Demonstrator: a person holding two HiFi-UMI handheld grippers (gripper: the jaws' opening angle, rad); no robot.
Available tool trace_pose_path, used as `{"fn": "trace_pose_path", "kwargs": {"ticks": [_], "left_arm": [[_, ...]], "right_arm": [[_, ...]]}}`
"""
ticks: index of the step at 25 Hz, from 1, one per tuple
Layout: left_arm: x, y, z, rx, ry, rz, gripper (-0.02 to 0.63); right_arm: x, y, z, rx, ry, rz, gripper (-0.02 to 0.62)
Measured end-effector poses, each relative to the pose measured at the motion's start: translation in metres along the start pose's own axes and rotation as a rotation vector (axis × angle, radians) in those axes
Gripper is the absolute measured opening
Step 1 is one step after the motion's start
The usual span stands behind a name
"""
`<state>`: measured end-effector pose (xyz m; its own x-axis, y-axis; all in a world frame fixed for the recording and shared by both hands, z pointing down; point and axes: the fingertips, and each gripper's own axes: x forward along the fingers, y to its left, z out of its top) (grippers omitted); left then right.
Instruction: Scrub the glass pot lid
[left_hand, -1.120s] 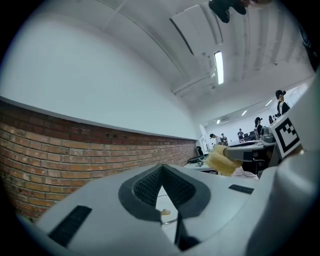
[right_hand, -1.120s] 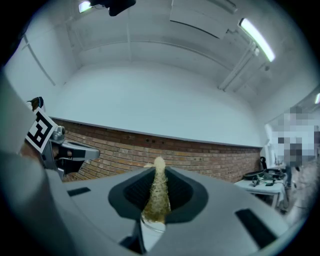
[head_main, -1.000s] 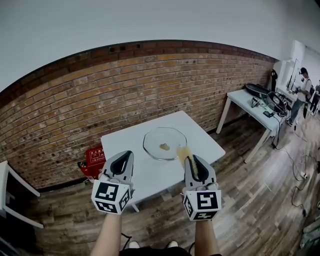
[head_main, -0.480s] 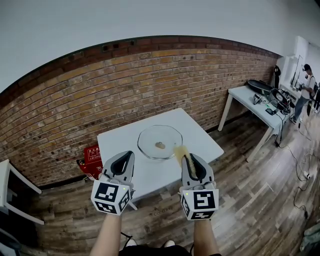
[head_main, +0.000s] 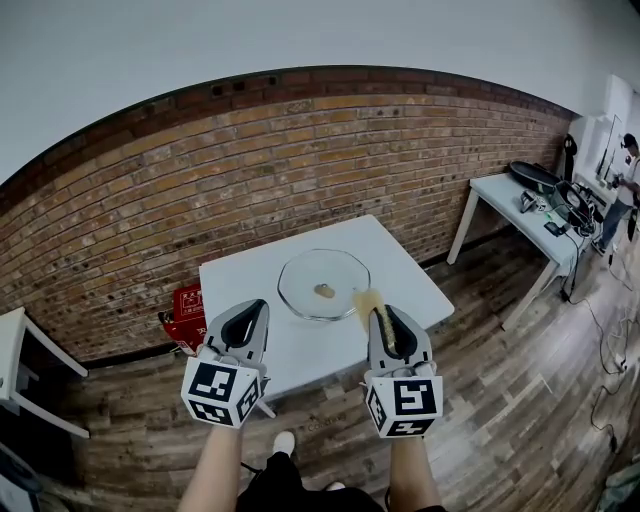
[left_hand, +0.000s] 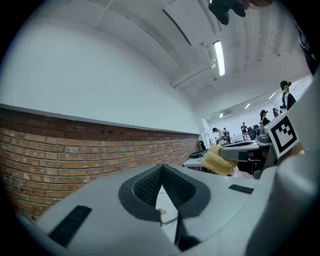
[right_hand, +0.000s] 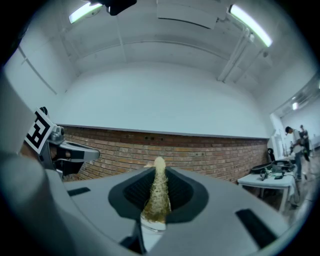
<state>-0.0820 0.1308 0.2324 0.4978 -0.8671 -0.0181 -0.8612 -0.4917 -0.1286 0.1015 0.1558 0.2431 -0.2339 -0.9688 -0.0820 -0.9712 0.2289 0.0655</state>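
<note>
My left gripper (head_main: 250, 318) hangs short of the table (head_main: 240, 285), jaws pressed together on nothing. The lid (head_main: 310, 275) lies flat mid-table with nothing steadying it. My right gripper (head_main: 380, 320) pinches the sponge (head_main: 366, 302), just short of the lid. If I scrub one-handed, I judge the lid could skate toward the table edge.

No legible text anywhere. White print on the red box (head_main: 186, 306) just beside the left edge of the surface (head_main: 240, 285), too small to read. Only black-and-white square patterns on the cubes of the left gripper (head_main: 249, 312) and the right gripper (head_main: 386, 325); no letters, no numbers.
</note>
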Motion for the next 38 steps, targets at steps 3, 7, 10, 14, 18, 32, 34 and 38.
{"fn": "trace_pose_path", "kwargs": {"ticks": [3, 7, 10, 14, 18, 32, 34, 38], "left_arm": [[0.008, 0.012, -0.003, 0.003, 0.0, 0.003, 0.011], [0.026, 0.031, -0.008, -0.001, 0.0, 0.003, 0.011], [0.042, 0.042, -0.012, -0.001, 0.001, -0.007, 0.011], [0.061, 0.055, -0.017, -0.005, 0.0, -0.011, 0.011], [0.079, 0.067, -0.022, -0.015, -0.002, -0.011, 0.011], [0.155, 0.119, -0.056, -0.068, 0.041, -0.043, 0.011], [0.167, 0.127, -0.06, -0.071, 0.042, -0.05, 0.011], [0.192, 0.148, -0.066, -0.072, 0.045, -0.069, 0.011]], "right_arm": [[0.012, 0.001, -0.005, 0.003, 0.002, -0.004, 0.058], [0.034, -0.001, -0.009, 0.004, 0.0, -0.014, 0.058], [0.051, -0.006, -0.009, 0.0, -0.002, -0.031, 0.058], [0.07, -0.014, -0.012, -0.008, 0.001, -0.051, 0.058], [0.089, -0.02, -0.017, -0.011, 0.006, -0.06, 0.058], [0.169, -0.037, -0.035, -0.03, 0.043, -0.116, 0.058], [0.182, -0.038, -0.036, -0.033, 0.042, -0.124, 0.058], [0.211, -0.037, -0.038, -0.031, 0.046, -0.142, 0.058]]}}
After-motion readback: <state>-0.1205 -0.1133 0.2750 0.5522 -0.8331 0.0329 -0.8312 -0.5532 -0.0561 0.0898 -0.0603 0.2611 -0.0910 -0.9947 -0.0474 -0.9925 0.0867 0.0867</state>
